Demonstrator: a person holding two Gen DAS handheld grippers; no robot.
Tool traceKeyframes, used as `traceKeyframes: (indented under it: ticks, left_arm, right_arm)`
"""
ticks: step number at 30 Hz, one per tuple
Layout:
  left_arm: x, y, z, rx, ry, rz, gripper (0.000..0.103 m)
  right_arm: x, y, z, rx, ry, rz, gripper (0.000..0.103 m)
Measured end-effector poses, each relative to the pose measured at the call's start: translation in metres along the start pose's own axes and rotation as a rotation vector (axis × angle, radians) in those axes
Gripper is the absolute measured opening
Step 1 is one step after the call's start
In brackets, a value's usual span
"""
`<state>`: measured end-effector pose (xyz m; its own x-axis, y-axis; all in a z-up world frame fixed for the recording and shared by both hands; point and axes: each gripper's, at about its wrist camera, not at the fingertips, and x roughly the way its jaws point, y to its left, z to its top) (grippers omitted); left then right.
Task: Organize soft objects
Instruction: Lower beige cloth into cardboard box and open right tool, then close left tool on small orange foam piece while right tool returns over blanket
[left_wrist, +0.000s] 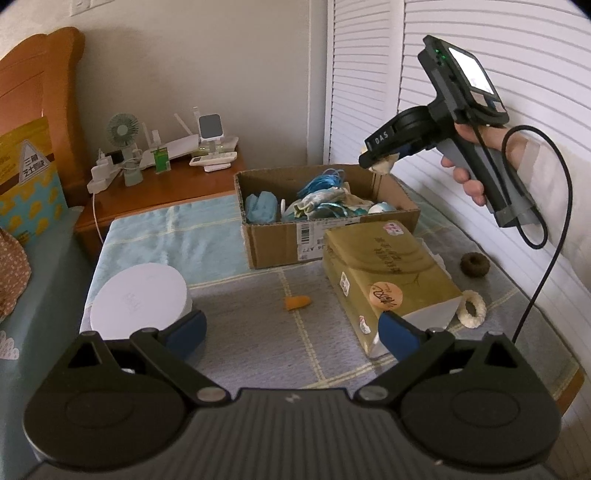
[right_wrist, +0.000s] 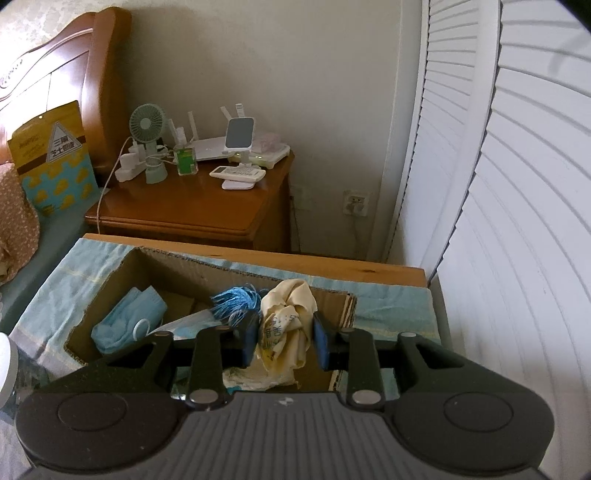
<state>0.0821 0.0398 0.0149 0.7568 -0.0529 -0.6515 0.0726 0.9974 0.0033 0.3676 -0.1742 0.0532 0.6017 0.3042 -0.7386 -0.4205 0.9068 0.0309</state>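
An open cardboard box (left_wrist: 273, 236) (right_wrist: 110, 291) stands on the table and holds blue masks (right_wrist: 125, 325), blue string (right_wrist: 236, 299) and other soft things. My right gripper (right_wrist: 284, 341) (left_wrist: 380, 162) is shut on a crumpled cream cloth bag (right_wrist: 288, 321) and holds it above the box's right end. My left gripper (left_wrist: 291, 332) is open and empty, low over the checked tablecloth. An orange soft piece (left_wrist: 297, 302), a cream ring (left_wrist: 472, 308) and a dark ring (left_wrist: 474, 263) lie on the cloth.
A yellow-green tissue pack (left_wrist: 388, 273) lies in front of the box. A white round lid (left_wrist: 138, 301) sits at the left. A wooden nightstand (right_wrist: 192, 206) with a fan and gadgets stands behind. White louvred doors (right_wrist: 517, 221) are on the right.
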Motion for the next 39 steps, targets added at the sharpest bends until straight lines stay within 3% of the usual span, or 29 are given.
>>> traceKeyframes:
  ticks: [3,9,26,39]
  left_arm:
    - [-0.004,0.001,-0.001,-0.002,-0.007,-0.003,0.099]
    - [-0.005,0.003,-0.002,-0.010,-0.006,-0.005,0.099]
    - [-0.011,0.005,-0.005,-0.017,-0.024,-0.024,0.099]
    - [-0.013,-0.002,-0.008,-0.002,-0.026,-0.058,0.099]
  right_arm:
    - [-0.001,-0.004,-0.001,0.016,-0.005,0.030,0.083]
    - [-0.013,-0.002,-0.007,0.029,-0.037,0.043,0.103]
    - [-0.069,0.018,-0.039,0.016,-0.113,-0.010,0.103]
    - [-0.122,0.022,-0.097,0.091,-0.167,-0.088,0.103]
